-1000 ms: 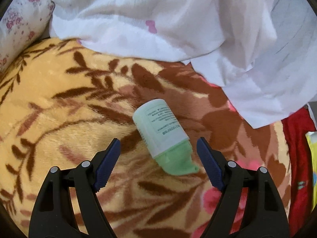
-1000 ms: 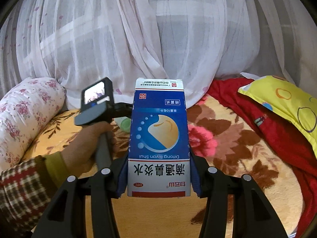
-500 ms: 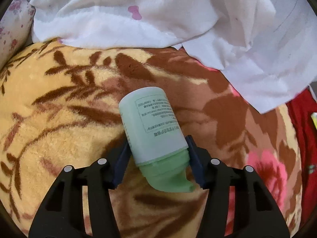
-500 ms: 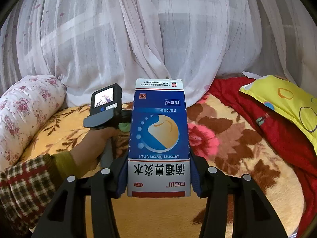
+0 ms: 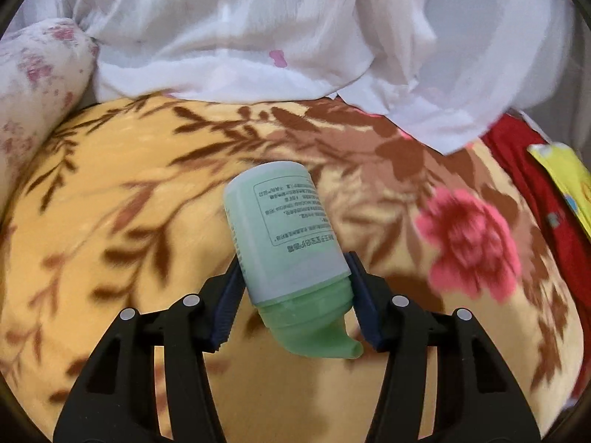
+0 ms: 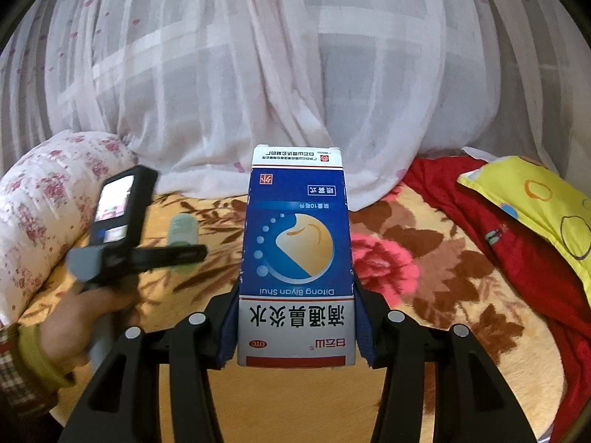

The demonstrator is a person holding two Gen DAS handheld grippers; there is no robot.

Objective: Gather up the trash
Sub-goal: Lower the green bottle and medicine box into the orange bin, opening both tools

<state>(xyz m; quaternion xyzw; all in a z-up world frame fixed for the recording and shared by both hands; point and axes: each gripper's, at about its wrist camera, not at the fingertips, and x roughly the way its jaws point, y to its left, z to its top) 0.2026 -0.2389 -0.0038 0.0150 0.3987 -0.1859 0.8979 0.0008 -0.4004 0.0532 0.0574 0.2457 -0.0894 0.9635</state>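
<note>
Over the floral blanket [image 5: 110, 221], left gripper [image 5: 293, 299] clamped on the pale green bottle [image 5: 284, 229], pads pressing its lower body just above the green cap [image 5: 314, 325], bottle tilted with base pointing away toward the white curtain [image 5: 258, 37]. In the right wrist view, right gripper [image 6: 295, 325] clenched on the blue and white medicine box [image 6: 295, 251], box upright between the pads, label upside down. Both trash items in hand and clear of the bedding (no bin or bag visible in either view, so drop spot unknown). Best handling for the carry: keep squeeze steady on the bottle, since a smooth round body held near the cap end could pivot or slip; avoid tipping the heavy end further down. Same for the box: no extra squeeze, thin card likely to crush. Left hand [image 6: 85, 317] visible with device, slightly blurred, near the flowered pillow [image 6: 44, 199]; keep clear of it and the yellow cushion [image 6: 535, 199].
</note>
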